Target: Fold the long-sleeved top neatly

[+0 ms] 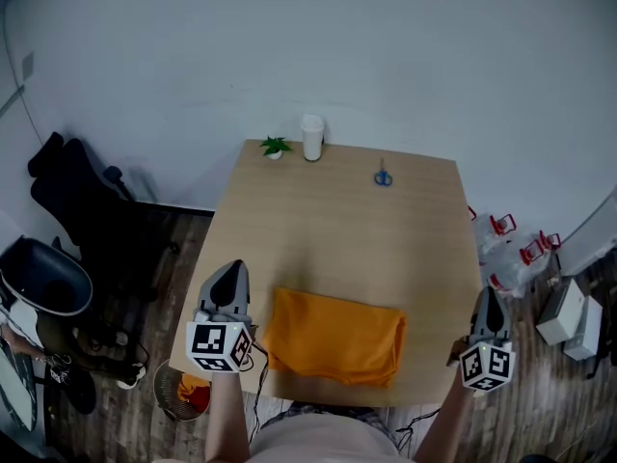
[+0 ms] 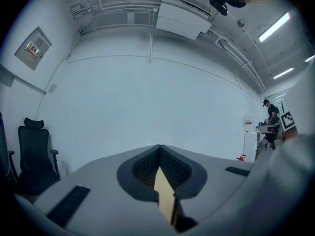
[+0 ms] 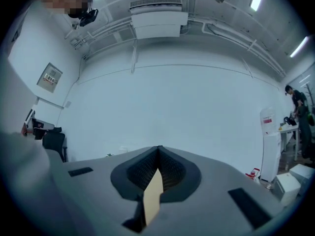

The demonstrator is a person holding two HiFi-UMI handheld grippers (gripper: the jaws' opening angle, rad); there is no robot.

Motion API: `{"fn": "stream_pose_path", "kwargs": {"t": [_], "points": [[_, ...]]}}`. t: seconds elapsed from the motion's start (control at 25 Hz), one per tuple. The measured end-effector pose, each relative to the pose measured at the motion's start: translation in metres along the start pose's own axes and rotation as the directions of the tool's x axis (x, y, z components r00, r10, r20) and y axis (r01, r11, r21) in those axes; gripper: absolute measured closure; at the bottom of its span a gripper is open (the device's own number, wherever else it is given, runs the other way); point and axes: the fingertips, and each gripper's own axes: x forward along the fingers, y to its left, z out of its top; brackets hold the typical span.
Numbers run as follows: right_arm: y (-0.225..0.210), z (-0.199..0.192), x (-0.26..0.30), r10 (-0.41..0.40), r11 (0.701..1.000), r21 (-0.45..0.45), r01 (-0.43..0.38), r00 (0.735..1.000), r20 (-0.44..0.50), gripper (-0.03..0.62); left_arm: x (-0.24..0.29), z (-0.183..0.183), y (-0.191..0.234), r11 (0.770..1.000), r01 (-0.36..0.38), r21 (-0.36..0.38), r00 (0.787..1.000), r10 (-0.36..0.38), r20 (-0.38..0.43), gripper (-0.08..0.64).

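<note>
**Wooden desk, top folded**

The orange long-sleeved top lies folded at the near edge. The left claw and right claw hover on either side of it, both closed with nothing in them.

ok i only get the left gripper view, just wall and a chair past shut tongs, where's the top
Observer: The orange top lies folded into a rectangle on the table, near the front edge.
Operator: and where's my gripper next to it
Observer: The left gripper is beside the top's left end, by the table's left edge, not touching the cloth.
Operator: other one holding anything
Observer: No, the right gripper has its tongs shut on nothing, out by the table's right front corner.
</note>
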Motion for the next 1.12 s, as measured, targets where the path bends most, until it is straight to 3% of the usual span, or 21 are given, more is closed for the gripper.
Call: {"fn": "stream_pose_path", "kwargs": {"t": [1.12], "points": [[0.017, -0.021, 0.000, 0.058, 0.998, -0.025, -0.059, 0.996, -0.062, 0.584, 0.003, -0.010, -0.020, 0.999, 0.026, -0.026, 0.999, -0.027, -0.035, 0.560]]}}
